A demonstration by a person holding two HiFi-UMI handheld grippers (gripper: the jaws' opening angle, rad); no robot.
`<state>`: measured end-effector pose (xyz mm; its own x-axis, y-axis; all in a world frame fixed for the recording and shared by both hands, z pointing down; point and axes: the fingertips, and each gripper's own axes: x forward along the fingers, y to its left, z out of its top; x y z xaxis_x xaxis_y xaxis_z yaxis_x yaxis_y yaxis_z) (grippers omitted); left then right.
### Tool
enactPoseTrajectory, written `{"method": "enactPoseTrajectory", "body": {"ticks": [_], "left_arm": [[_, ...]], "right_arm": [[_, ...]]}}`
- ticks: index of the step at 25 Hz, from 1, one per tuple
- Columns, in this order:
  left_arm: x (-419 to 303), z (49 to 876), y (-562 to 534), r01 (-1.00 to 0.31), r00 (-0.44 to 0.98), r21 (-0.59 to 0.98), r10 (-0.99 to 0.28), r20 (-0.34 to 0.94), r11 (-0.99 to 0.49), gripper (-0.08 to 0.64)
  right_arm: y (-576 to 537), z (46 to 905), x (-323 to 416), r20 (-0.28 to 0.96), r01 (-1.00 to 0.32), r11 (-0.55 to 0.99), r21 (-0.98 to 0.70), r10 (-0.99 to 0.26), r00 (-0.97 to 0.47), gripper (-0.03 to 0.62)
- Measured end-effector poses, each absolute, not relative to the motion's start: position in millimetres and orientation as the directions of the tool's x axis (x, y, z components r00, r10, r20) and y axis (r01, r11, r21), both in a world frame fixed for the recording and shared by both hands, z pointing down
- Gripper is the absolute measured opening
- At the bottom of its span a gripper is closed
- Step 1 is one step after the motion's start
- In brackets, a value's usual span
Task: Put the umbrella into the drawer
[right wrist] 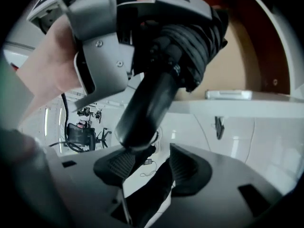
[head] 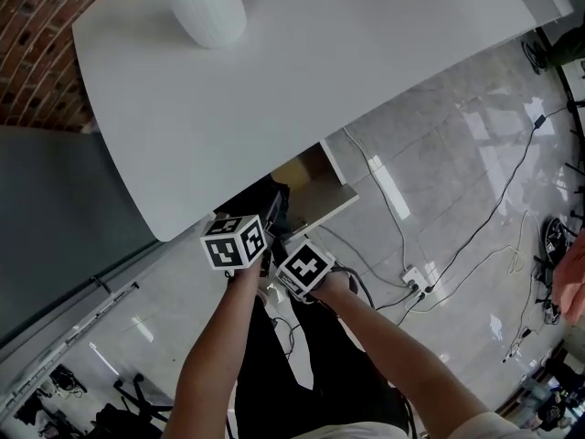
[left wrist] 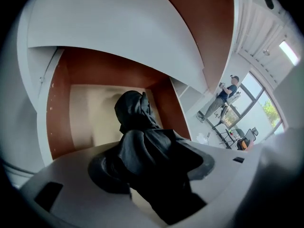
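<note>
Two grippers are in play, but the umbrella (left wrist: pixel 147 151) is carried by just one. Its folded black canopy is pinched in the left gripper (left wrist: pixel 156 167) and aimed tip-first into the open drawer (left wrist: pixel 90 118). The right gripper (right wrist: pixel 154 167) is spread wide, with the handle (right wrist: pixel 147 108) just above it and not squeezed (probably so nothing gets snagged when it's lowered in).

Left gripper view: umbrella (left wrist: pixel 142 146) cloth covers most of the left gripper (left wrist: pixel 152 167) pads (left wrist: pixel 102 175), and its near end is cut by the bottom edge; distant person (left wrist: pixel 223 96) too small for detail. Right gripper view: umbrella's far end hidden behind the left gripper. Head view: drawer (head: pixel 306 174) mostly under the table (head: pixel 274 90); vase (head: pixel 206 7) cut by top edge.
</note>
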<state>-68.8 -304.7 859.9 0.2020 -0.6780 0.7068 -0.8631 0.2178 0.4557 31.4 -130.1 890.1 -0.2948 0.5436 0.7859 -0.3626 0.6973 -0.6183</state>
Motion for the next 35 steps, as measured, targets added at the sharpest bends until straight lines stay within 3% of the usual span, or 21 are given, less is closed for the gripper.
{"method": "enactPoseTrajectory", "body": {"ticks": [14, 21, 30, 35], "left_arm": [[-72, 832, -290, -0.913, 0.180, 0.385, -0.711, 0.679, 0.137, 0.284], [-75, 803, -271, -0.917, 0.148, 0.373, -0.743, 0.652, 0.145, 0.261], [-79, 760, -219, -0.912, 0.126, 0.375, -0.756, 0.642, 0.166, 0.079], [-76, 731, -181, -0.908, 0.139, 0.384, -0.746, 0.651, 0.166, 0.051]], "right_arm": [[-109, 895, 51, 0.798, -0.393, 0.696, -0.602, 0.538, -0.270, 0.211], [-116, 879, 63, 0.841, -0.458, 0.705, -0.541, 0.448, -0.304, 0.066], [-99, 832, 49, 0.858, -0.502, 0.702, -0.506, 0.345, -0.381, 0.026], [-84, 795, 44, 0.859, -0.539, 0.683, -0.493, 0.285, -0.424, 0.017]]}}
